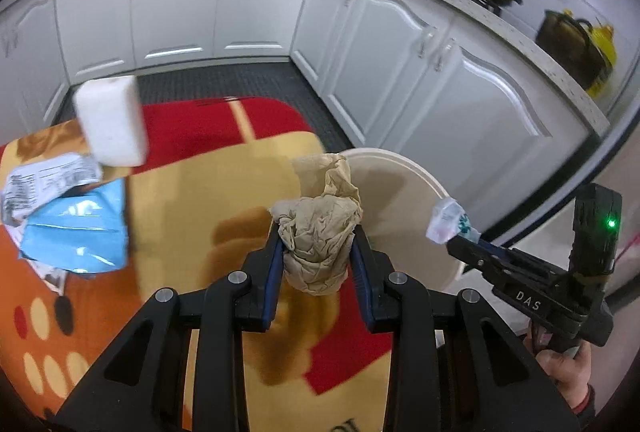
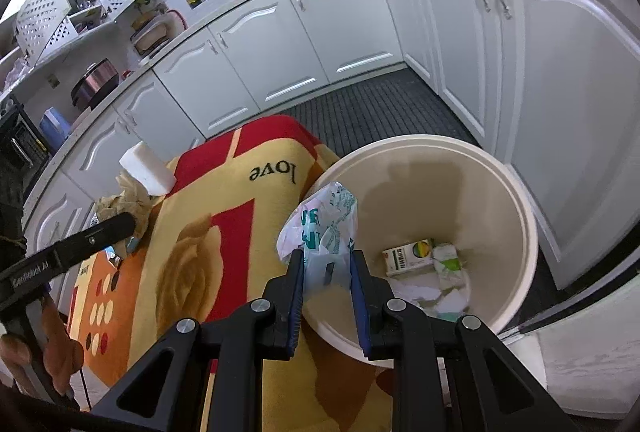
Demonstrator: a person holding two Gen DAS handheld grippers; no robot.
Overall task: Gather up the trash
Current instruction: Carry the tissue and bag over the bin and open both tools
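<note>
My left gripper (image 1: 317,252) is shut on a crumpled brown paper wad (image 1: 320,232), held above the rug just left of the cream trash bin (image 1: 412,187). My right gripper (image 2: 326,272) is shut on a white and green plastic wrapper (image 2: 324,228), held over the bin's near rim (image 2: 520,207). The bin holds a small box (image 2: 408,256) and paper scraps (image 2: 444,292). In the left wrist view the right gripper (image 1: 460,236) shows at the right with the wrapper (image 1: 448,220). The paper wad also shows in the right wrist view (image 2: 128,199).
A white foam block (image 1: 110,119), a blue packet (image 1: 80,228) and a printed wrapper (image 1: 44,183) lie at the rug's left. The red and yellow rug (image 2: 224,216) covers the floor. White cabinets (image 2: 560,91) stand behind and right of the bin.
</note>
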